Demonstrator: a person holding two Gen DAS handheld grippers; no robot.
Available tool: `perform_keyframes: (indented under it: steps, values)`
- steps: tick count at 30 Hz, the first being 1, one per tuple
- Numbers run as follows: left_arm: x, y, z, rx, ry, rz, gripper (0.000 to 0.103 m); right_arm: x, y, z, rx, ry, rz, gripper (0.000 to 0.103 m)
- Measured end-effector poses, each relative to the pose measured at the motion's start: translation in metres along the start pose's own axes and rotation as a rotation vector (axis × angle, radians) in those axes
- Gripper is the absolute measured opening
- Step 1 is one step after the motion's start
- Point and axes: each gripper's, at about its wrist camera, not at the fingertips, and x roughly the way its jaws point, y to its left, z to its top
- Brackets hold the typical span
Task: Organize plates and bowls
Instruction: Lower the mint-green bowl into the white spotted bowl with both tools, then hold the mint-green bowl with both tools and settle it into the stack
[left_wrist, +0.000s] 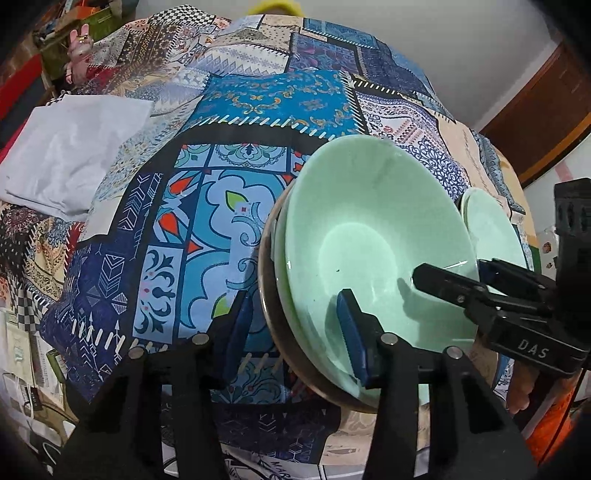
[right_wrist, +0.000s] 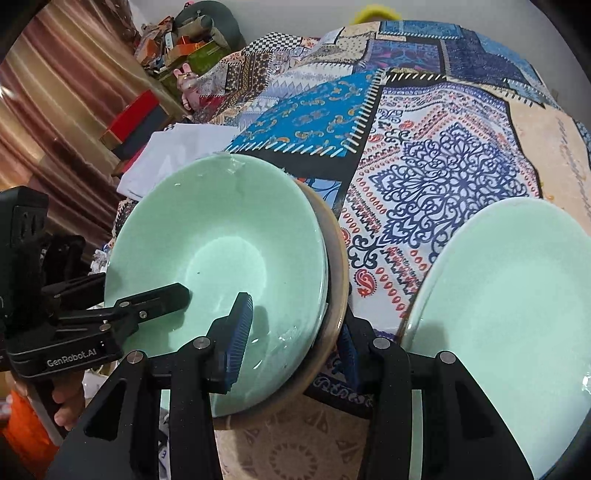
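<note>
Left gripper (left_wrist: 295, 328): jaws apart, straddling the near-left rim of the stack, one blue pad (left_wrist: 351, 332) inside the top green bowl (left_wrist: 369, 236), the other outside by the brown-rimmed dish (left_wrist: 267, 295) at the stack's bottom. Pads close to the rim on both sides; cannot tell whether actually pinching. Right gripper (right_wrist: 295, 332): jaws apart too, straddling the opposite rim of the same stack, left pad (right_wrist: 238, 332) inside the bowl (right_wrist: 221, 258), right finger outside behind the brown rim (right_wrist: 338, 280). Contact unclear here as well.

Stack: green bowl nested on at least one more green piece, all sitting in the brown-rimmed dish (right_wrist: 338, 280), tilted in both views. Each gripper visible in the other's camera, reaching over the bowl's rim: right one (left_wrist: 480, 291) marked DAS, left one (right_wrist: 122, 306) marked GenRobot.AI.

Second green plate (right_wrist: 517, 314) just to the right of the stack, near but apart from it, flat on the cloth; seen small behind the stack's rim in the left view (left_wrist: 491, 229).

Underneath everything: patchwork-print tablecloth (left_wrist: 184, 221), blue, navy and beige panels. White folded cloth (left_wrist: 70, 147) at far left of the table, well apart from the dishes. Pink bunny figure (right_wrist: 186, 83) and cluttered boxes at the far edge. Striped curtain (right_wrist: 55, 92) beyond.
</note>
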Motion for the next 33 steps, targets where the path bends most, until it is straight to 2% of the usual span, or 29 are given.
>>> perform_keyframes:
  steps: [4, 11, 16, 24, 33]
  values:
    - [0.001, 0.000, 0.002, -0.005, 0.001, -0.036, 0.037, 0.001, 0.004, -0.002, -0.016, -0.015, -0.027, 0.038]
    - [-0.001, -0.007, 0.001, 0.019, -0.021, -0.006, 0.037, 0.000, 0.001, -0.001, -0.004, -0.014, -0.041, 0.031]
    - [-0.005, -0.016, -0.001, 0.044, -0.049, 0.038, 0.037, -0.001, -0.002, 0.000, 0.014, -0.014, -0.046, 0.030]
    - [-0.010, -0.015, 0.002, 0.035, -0.069, 0.043, 0.037, -0.006, 0.002, 0.001, 0.017, -0.028, -0.038, 0.030]
    - [-0.031, -0.023, 0.008, 0.051, -0.121, 0.036, 0.037, -0.029, 0.003, 0.007, 0.023, -0.088, -0.028, 0.029]
